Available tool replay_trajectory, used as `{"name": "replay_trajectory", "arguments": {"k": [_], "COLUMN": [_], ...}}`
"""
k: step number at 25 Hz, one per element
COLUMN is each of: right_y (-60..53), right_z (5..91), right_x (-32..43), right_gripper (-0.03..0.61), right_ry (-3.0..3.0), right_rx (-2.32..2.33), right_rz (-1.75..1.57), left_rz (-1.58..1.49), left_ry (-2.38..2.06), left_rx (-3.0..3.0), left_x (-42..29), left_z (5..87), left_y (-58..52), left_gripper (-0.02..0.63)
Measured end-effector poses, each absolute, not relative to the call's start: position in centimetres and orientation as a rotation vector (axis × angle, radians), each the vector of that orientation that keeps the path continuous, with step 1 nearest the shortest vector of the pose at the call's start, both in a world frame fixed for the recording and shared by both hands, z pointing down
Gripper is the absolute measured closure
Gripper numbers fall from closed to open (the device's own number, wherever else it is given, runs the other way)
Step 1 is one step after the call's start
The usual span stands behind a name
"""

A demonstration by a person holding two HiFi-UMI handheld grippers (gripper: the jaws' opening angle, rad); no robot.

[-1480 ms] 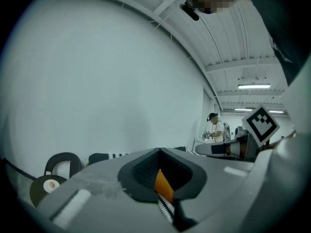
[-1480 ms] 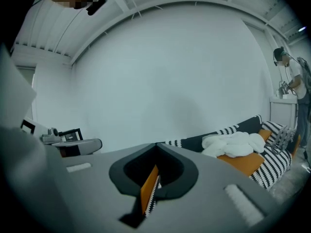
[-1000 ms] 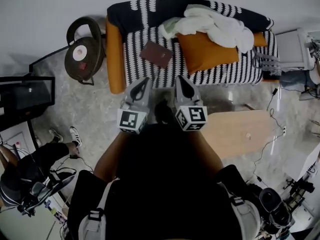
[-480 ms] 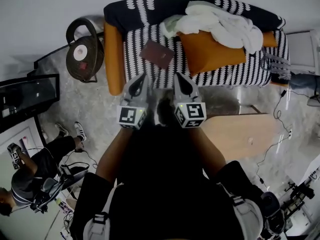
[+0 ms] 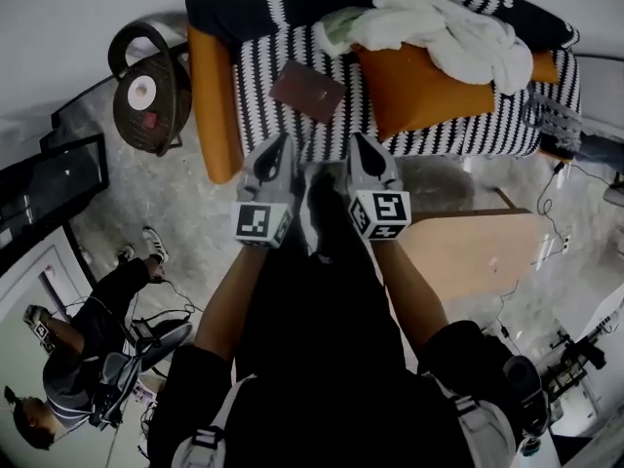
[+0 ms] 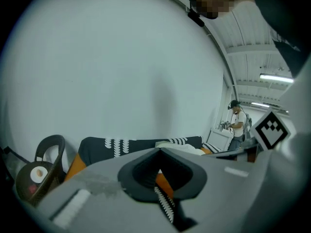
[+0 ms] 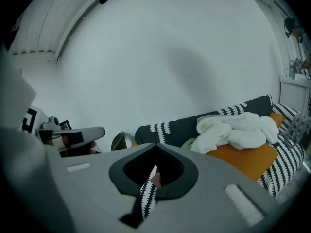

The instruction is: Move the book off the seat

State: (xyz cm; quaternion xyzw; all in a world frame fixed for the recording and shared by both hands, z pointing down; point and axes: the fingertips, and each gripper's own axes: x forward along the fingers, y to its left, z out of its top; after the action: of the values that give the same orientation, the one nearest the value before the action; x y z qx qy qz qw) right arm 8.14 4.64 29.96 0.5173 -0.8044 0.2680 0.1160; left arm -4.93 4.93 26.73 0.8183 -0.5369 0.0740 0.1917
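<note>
1. Nearest the person, the left gripper (image 5: 282, 145) and the right gripper (image 5: 360, 142) are held side by side, both pointing at the sofa (image 5: 213, 105). Each has its jaws pressed together with nothing between them. Their tips hang just short of the front edge of the striped seat (image 5: 458, 136).

2. Just past that edge lies the book (image 5: 307, 91), a dark reddish-brown one, flat on the left part of the seat. It sits ahead of the gap between the two grippers, a little to the left-gripper side, so I judge the left one has the shorter reach.

3. The book's long axis runs mostly across the seat and is slightly slanted, its right end a touch nearer the front edge. A long edge faces the grippers, so either one would have to open before closing across the cover.

4. Farther right, an orange cushion (image 5: 419, 91) lies close beside the book's right end, with a white blanket (image 5: 448, 32) heaped behind it against the backrest.
</note>
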Motion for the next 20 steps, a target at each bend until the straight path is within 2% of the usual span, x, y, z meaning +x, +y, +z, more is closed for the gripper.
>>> {"name": "replay_trajectory", "arguments": {"k": [20], "right_y": [1.5], "right_z": [53.6], "right_x": [6.8], "right_gripper": [0.571], "right_ry": [-2.081], "right_rx": [1.526], "right_rz": [1.04], "left_rz": [0.29], "left_ry": [-1.385], "left_rx": [2.145], "left_x": [-6.1], "left_z": [47.7], "left_y": [1.7], "left_gripper": [0.612]}}
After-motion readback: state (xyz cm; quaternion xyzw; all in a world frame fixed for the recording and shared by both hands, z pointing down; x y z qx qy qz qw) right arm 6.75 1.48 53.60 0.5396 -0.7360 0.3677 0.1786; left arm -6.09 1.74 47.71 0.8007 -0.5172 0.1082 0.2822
